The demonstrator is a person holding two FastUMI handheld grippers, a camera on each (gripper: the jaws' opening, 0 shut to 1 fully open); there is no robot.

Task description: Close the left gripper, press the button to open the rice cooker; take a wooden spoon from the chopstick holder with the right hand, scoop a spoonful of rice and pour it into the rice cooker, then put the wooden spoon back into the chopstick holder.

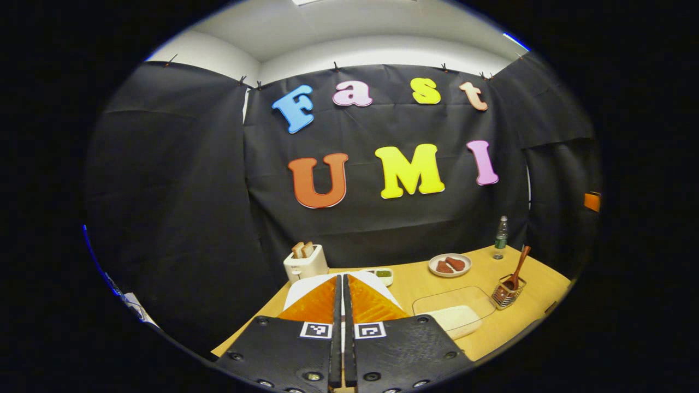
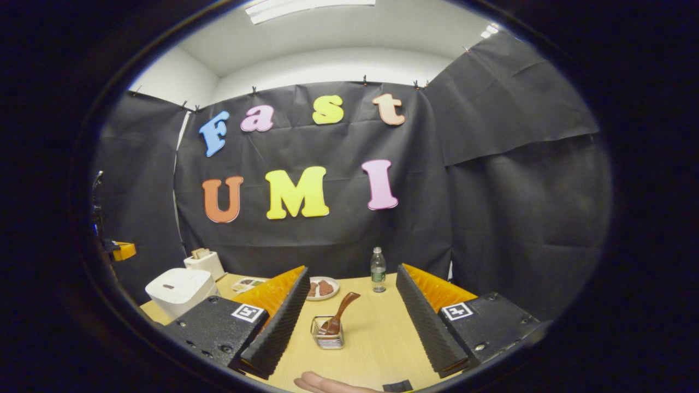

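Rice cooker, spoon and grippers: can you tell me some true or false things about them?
1. The rice cooker has its lid open. False: the lid is down.
2. The wooden spoon stands in the chopstick holder. True.
3. The left gripper has its fingers together. True: only a thin gap shows between them.
4. The right gripper is shut on the spoon. False: its fingers are wide apart, with the spoon farther off between them.
5. The toaster has bread in it. True.
6. The bottle lies on its side. False: it stands upright on the table.
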